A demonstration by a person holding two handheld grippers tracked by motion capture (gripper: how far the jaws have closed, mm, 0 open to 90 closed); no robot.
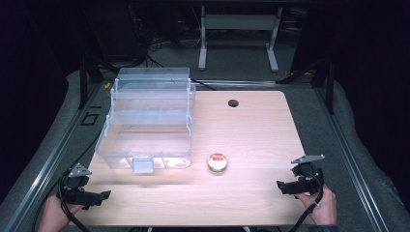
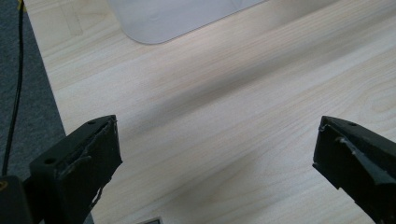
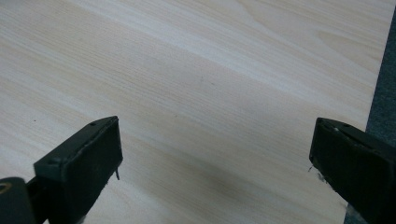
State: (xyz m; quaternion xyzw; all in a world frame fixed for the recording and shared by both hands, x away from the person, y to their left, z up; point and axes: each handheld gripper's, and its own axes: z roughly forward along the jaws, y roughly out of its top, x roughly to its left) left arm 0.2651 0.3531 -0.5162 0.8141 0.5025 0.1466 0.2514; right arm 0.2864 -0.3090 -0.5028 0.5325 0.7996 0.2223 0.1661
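Left gripper (image 1: pixel 99 197) sits at the near left corner of the table (image 1: pixel 251 135), jaws spread wide and nothing between them. In the left gripper view the left gripper (image 2: pixel 217 144) looks along its two black jaws over bare pale wood, with the rounded lower corner of the clear plastic box (image 2: pixel 173 18) at the top edge and the grey floor mat (image 2: pixel 23 93) running down the left side. A black cable (image 2: pixel 16 79) trails along that mat.

Over to the right gripper (image 1: pixel 284 187), near the near right corner, held in the person's right hand (image 1: pixel 321 205); its jaws are spread wide too, gripping nothing. The right gripper view shows the right gripper (image 3: pixel 215 140) hanging over plain wood grain, with the table's edge and a strip of dark mat at the far right of that picture.

Between the two, a little beyond them, lies the small round tin (image 1: pixel 217 162), gold-rimmed with a red and white label on top, resting flat on the table. Neither gripper touches it; both are well apart from it, the right one somewhat nearer. Just to the tin's left stands the clear plastic box (image 1: pixel 147 121), tiered, with a latch on its near wall. The person's left hand (image 1: pixel 53 215) holds the left gripper at the table's edge. A round cable hole (image 1: pixel 233 103) sits near the far edge
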